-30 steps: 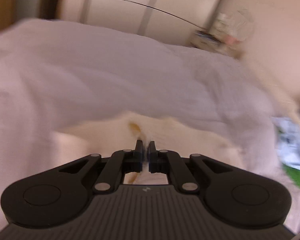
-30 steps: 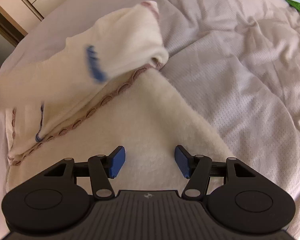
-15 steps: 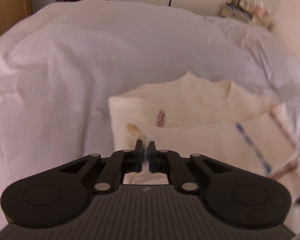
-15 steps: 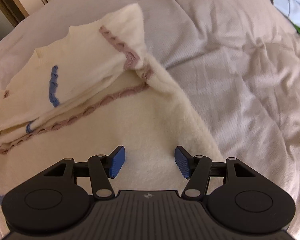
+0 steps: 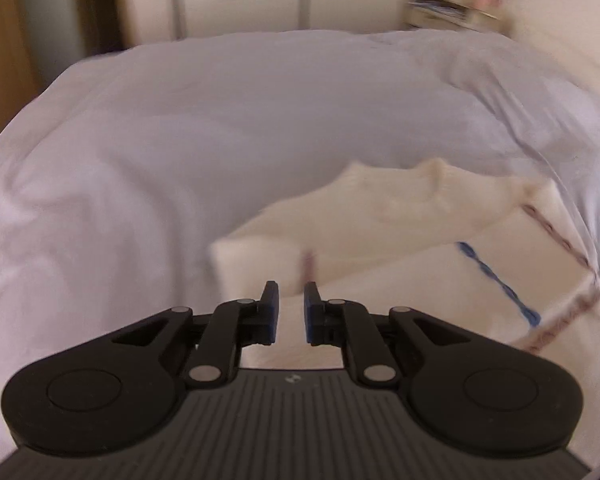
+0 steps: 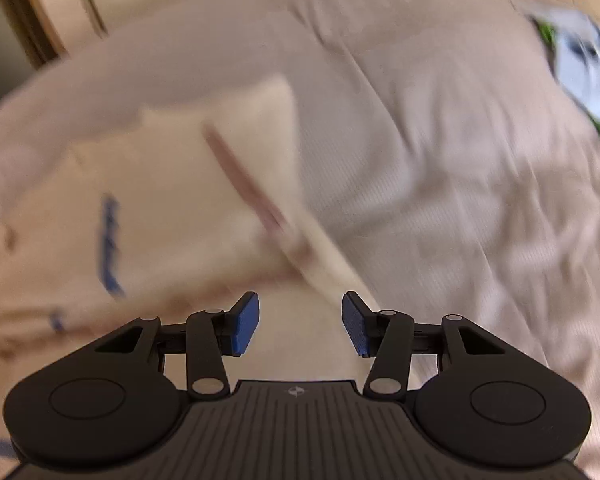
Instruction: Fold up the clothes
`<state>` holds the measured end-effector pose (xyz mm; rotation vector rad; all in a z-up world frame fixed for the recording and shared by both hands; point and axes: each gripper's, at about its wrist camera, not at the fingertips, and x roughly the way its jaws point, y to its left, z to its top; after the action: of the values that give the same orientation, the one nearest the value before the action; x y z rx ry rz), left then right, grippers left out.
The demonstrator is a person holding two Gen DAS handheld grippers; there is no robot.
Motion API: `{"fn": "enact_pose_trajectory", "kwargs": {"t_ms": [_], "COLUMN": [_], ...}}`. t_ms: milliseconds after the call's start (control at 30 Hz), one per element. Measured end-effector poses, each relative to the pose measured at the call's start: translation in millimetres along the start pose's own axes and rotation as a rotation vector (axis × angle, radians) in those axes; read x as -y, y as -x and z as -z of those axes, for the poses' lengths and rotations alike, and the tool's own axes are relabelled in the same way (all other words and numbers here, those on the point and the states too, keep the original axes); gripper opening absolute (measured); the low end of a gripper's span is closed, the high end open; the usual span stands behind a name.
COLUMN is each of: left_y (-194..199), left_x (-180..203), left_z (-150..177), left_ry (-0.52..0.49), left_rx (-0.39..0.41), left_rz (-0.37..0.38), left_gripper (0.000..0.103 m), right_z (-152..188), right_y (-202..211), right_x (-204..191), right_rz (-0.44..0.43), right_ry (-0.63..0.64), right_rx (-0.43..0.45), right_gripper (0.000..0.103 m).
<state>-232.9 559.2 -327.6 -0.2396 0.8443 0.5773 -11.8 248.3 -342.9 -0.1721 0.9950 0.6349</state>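
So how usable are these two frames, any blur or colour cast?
Left wrist view: moderate motion blur on the cream garment, bluish-white bedsheet; the left tool stays sharp. Right wrist view: heavier smear across the garment, warmer pinkish cast; the right tool is crisp.

- The folded garment [image 5: 400, 236] is cream, kinda fuzzy looking, with a dusty pink-brown stitched line and a bright blue stitched line across it
- bed cover [image 5: 220, 128] is pale lilac-white in one view, more beige-pink in the other, with a fine ribbed texture
- both hand-held grippers, left [image 5: 291, 312] and right [image 6: 300, 322], are black with blue pads
- blurry pale blue and green stuff [image 6: 580, 68] at the far corner
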Motion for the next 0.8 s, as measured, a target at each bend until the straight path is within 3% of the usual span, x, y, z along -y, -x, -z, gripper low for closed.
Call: {"fn": "enact_pose_trajectory", "kwargs": {"t_ms": [67, 133, 267, 400, 500, 600, 667, 800], "left_y": [-22, -54, -67, -39, -15, 10, 27, 61], "left_x": [5, -3, -24, -21, -14, -8, -3, 6], "left_z": [0, 9, 0, 25, 51, 78, 95, 131], "left_ry": [-0.044, -0.006, 0.083, 0.082, 0.064, 0.045, 0.033, 0.011], "left_rx": [-0.021, -0.086, -0.066, -0.078, -0.099, -0.119, -0.133, -0.163], "left_rz": [0.013, 0.022, 0.046, 0.035, 0.024, 0.013, 0.006, -0.013], "left_gripper": [0.010, 0.010, 0.011, 0.009, 0.010, 0.011, 0.012, 0.012], "right_z": [-16, -24, -20, -21, -11, 17, 39, 80], "right_y": [-11, -29, -83, -62, -34, -25, -29, 5], "right_x": [-17, -30, -21, -1, 7, 9, 15, 43], "right_rz": [-0.033, -0.050, 0.057, 0.050, -0.001, -0.018, 0.023, -0.002], "right_ry": [0.051, 0.111, 0.158, 0.056, 0.030, 0.114, 0.179, 0.213], "right_rx": [0.042, 0.088, -0.040, 0.005, 0.048, -0.019, -0.103, -0.122], "right_gripper": [0.049, 0.049, 0.043, 0.044, 0.046, 0.046, 0.045, 0.042]}}
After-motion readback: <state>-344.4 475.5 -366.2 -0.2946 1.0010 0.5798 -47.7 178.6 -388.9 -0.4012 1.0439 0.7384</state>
